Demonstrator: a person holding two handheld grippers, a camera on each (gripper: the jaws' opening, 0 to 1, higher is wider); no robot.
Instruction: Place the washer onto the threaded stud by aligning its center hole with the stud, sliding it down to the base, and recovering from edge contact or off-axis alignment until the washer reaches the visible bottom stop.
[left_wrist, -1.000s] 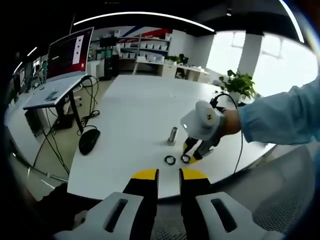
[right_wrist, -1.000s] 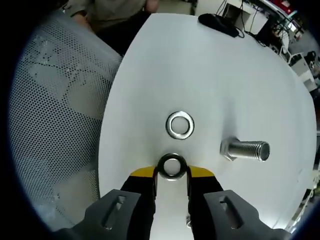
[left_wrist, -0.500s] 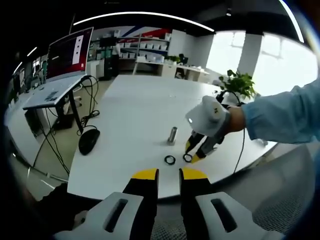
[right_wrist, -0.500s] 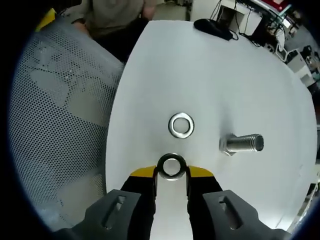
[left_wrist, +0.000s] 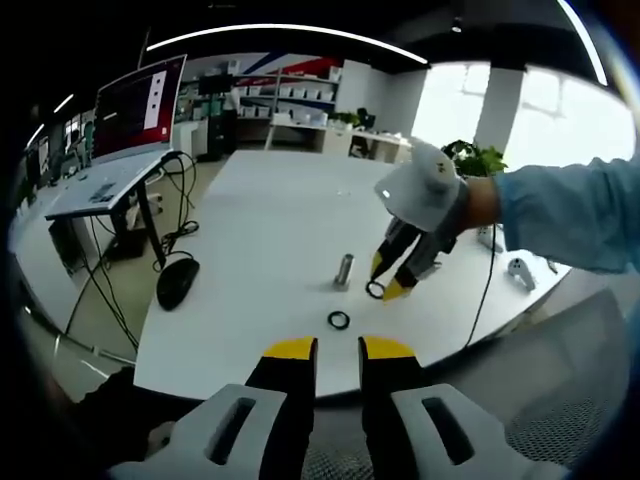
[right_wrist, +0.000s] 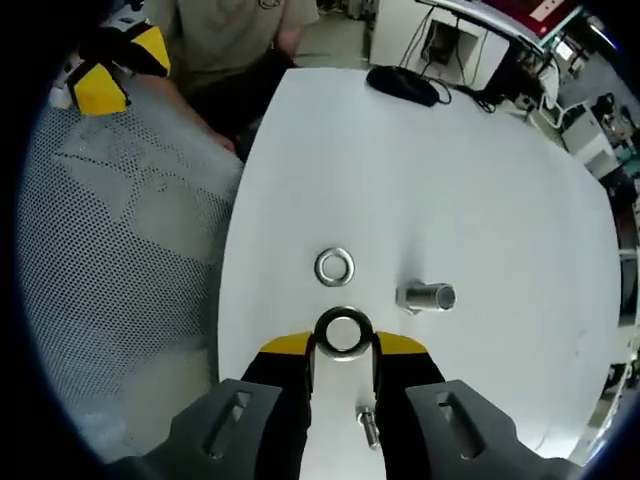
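Observation:
My right gripper (right_wrist: 343, 345) is shut on a steel washer (right_wrist: 343, 333), held flat between its yellow tips above the white table (right_wrist: 480, 180). In the left gripper view that gripper (left_wrist: 385, 288) hangs just right of the upright threaded stud (left_wrist: 344, 272), with the washer (left_wrist: 375, 290) off the table. In the right gripper view the stud (right_wrist: 428, 296) is to the right and slightly ahead of the held washer. A second washer (right_wrist: 334, 266) lies flat on the table (left_wrist: 339, 320). My left gripper (left_wrist: 338, 350) hovers off the table's near edge, its jaws a narrow gap apart, holding nothing.
A small bolt (right_wrist: 368, 428) lies on the table under my right gripper. A black mouse (left_wrist: 178, 282) sits at the table's left edge. A mesh chair (right_wrist: 130, 250) stands by the near edge. A person (right_wrist: 235, 30) sits behind it. A side desk holds a monitor (left_wrist: 140, 105).
My right gripper has lifted the washer off the table and carried it up and towards the stud. The loose washer, the stud and my left gripper have not moved.

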